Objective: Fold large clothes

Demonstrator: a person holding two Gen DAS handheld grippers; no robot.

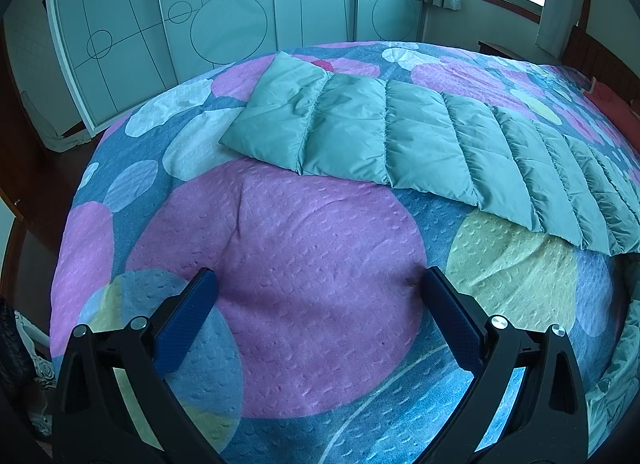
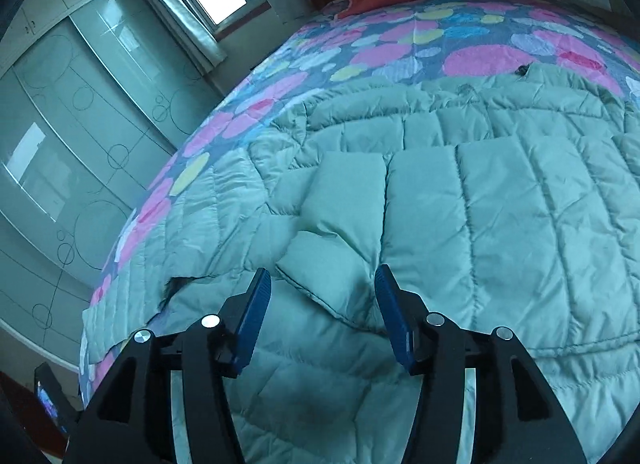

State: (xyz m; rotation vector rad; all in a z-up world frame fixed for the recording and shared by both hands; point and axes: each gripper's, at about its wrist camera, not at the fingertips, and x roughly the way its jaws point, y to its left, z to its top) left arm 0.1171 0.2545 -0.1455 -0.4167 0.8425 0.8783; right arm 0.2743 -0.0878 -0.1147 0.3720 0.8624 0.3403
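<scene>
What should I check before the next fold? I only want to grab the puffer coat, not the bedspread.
1. Left claw open: ok.
2. Right claw open: ok.
3. Right claw over the puffer coat, lined up with the folded-in sleeve cuff: ok.
4. Left claw over coat fabric: not ok, only the bedspread lies under it.
5. Outstretched sleeve lying flat: ok.
6. Coat zipped: cannot tell.
</scene>
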